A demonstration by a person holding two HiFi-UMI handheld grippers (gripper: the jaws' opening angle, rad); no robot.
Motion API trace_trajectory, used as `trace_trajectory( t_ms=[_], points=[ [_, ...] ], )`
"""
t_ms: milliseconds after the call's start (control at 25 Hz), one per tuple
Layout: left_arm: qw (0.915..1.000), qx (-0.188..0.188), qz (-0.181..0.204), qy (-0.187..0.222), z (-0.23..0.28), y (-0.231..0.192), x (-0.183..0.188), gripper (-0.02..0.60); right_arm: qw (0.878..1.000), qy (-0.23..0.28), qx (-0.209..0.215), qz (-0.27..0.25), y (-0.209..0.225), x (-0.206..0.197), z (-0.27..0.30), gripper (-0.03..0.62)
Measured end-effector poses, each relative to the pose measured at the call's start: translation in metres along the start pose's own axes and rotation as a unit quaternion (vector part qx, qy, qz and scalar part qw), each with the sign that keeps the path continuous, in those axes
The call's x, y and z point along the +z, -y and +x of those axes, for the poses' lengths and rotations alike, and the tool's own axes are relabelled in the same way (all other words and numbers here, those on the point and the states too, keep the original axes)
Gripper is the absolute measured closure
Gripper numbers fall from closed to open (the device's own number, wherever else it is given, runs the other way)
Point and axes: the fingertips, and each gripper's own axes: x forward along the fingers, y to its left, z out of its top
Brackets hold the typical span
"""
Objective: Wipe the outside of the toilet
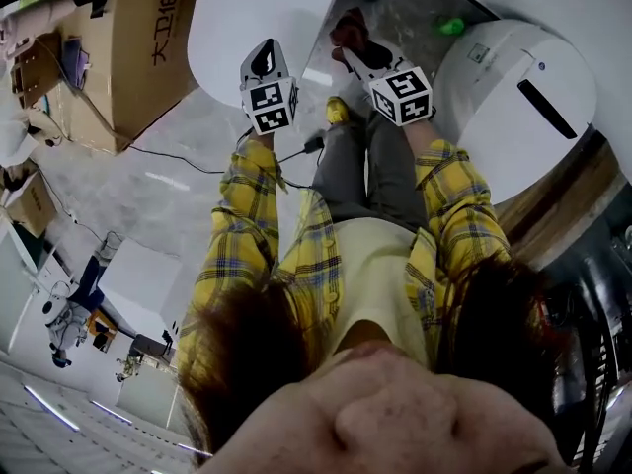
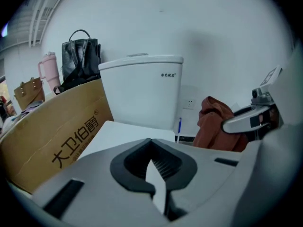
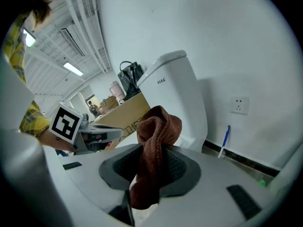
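Toilet ahead; right gripper outstretched, clamping cloth.

Glossy white ceramic toilet, rough brown woven cloth, matt cardboard box

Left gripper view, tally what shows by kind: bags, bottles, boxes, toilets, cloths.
Bags (black leather handbag, tan handled bag): 2
Pink plastic bottle: 1
Brown cardboard box: 1
White ceramic toilet: 1
Rust-brown cloth: 1
Total: 6
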Motion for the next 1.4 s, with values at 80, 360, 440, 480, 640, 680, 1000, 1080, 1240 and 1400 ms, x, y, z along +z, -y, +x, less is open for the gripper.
trace_trajectory(
  t_ms=[80,360,440,480,640,680,1000,1080,1240,1400],
  points=[
    [0.9999,0.003,-0.007,0.010,-0.013,0.000,0.012,0.580,1.000,0.012,-0.003,-0.007,-0.007,0.016,-0.010,0.473],
    [0.9968,-0.004,-0.038,0.071,-0.068,0.010,0.061,0.580,0.998,0.048,-0.002,-0.043,-0.039,0.073,-0.048,0.472],
    [0.9949,-0.007,-0.046,0.089,-0.087,0.014,0.075,0.580,0.997,0.058,-0.005,-0.052,-0.048,0.088,-0.062,0.473],
    [0.9938,-0.009,-0.052,0.098,-0.096,0.015,0.082,0.580,0.996,0.063,-0.007,-0.055,-0.053,0.094,-0.069,0.473],
    [0.9879,-0.014,-0.083,0.130,-0.131,0.017,0.107,0.580,0.994,0.083,-0.009,-0.068,-0.069,0.119,-0.097,0.473],
    [0.9863,-0.014,-0.086,0.140,-0.139,0.017,0.113,0.580,0.994,0.088,-0.009,-0.071,-0.073,0.125,-0.104,0.473],
    [0.9733,0.010,-0.094,0.209,-0.212,0.002,0.143,0.580,0.989,0.116,-0.024,-0.085,-0.102,0.162,-0.152,0.473],
    [0.9716,0.018,-0.095,0.216,-0.225,-0.001,0.144,0.580,0.988,0.121,-0.026,-0.092,-0.107,0.169,-0.160,0.473],
    [0.9693,0.039,-0.088,0.226,-0.247,-0.007,0.145,0.580,0.986,0.126,-0.029,-0.107,-0.119,0.179,-0.172,0.472],
    [0.9659,0.051,-0.101,0.233,-0.264,-0.018,0.143,0.580,0.983,0.138,-0.043,-0.114,-0.131,0.185,-0.177,0.473]
  ],
)
